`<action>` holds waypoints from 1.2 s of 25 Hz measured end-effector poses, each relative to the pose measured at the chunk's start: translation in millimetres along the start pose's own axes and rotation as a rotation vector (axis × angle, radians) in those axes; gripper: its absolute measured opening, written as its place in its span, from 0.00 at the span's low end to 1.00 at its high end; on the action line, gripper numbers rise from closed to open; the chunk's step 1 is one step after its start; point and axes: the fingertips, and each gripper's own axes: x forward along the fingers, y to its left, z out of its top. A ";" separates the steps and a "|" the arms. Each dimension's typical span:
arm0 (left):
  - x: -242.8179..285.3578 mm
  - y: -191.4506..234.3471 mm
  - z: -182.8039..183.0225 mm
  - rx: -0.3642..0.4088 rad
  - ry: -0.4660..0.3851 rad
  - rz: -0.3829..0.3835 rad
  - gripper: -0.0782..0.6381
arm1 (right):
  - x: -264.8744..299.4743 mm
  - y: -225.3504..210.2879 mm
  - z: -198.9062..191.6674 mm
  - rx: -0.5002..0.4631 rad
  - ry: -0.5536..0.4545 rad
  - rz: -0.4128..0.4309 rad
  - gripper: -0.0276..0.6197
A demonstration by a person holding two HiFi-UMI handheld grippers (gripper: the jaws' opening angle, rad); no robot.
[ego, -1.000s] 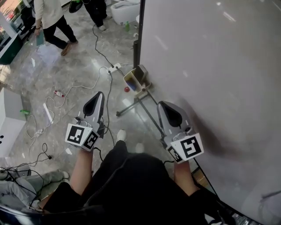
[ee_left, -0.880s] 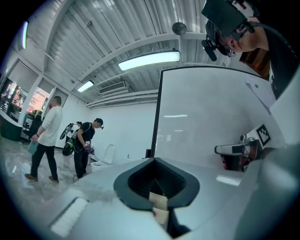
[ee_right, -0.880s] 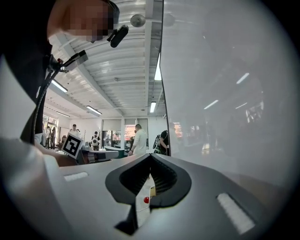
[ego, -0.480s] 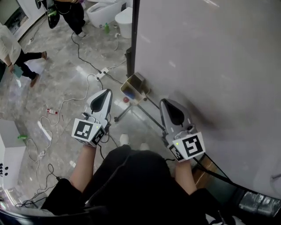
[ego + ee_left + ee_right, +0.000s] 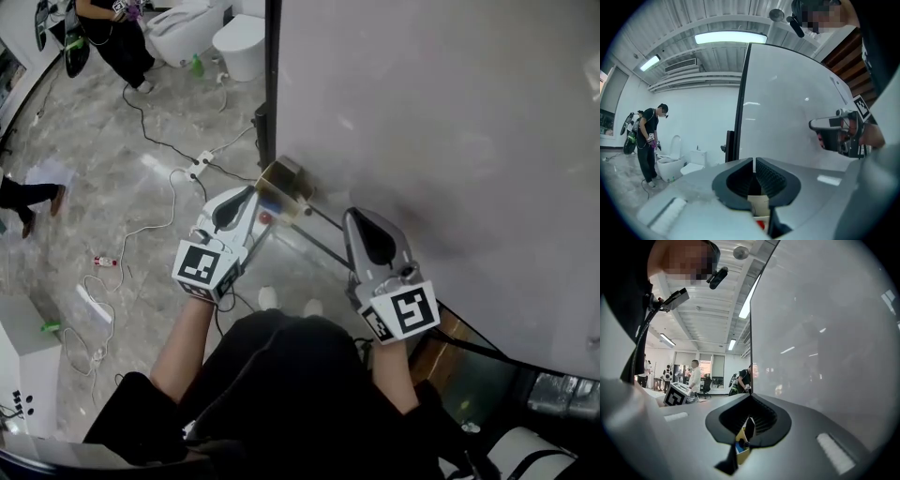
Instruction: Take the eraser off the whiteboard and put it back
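Observation:
The whiteboard fills the right of the head view, and I see no eraser on its face. A small open tan tray hangs at its lower left corner. Something blue lies in it, and I cannot tell if that is the eraser. A red thing shows just below. My left gripper points at the tray, close in front of it. Its jaws are opening, with only a thin slit and nothing between them. My right gripper hangs beside the board, shut and empty.
The board's metal stand legs run under my grippers. Cables and a power strip trail over the marble floor at the left. Two white toilets stand at the back, with a person near them.
My left gripper has moved right and forward, up to the tray at the board's corner. The right gripper has barely shifted. The head view has swung leftward along the board.

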 end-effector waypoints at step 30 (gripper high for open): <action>80.2 -8.2 -55.7 0.044 0.179 0.032 0.56 | -36.1 -38.9 2.2 -0.009 0.018 -0.071 0.06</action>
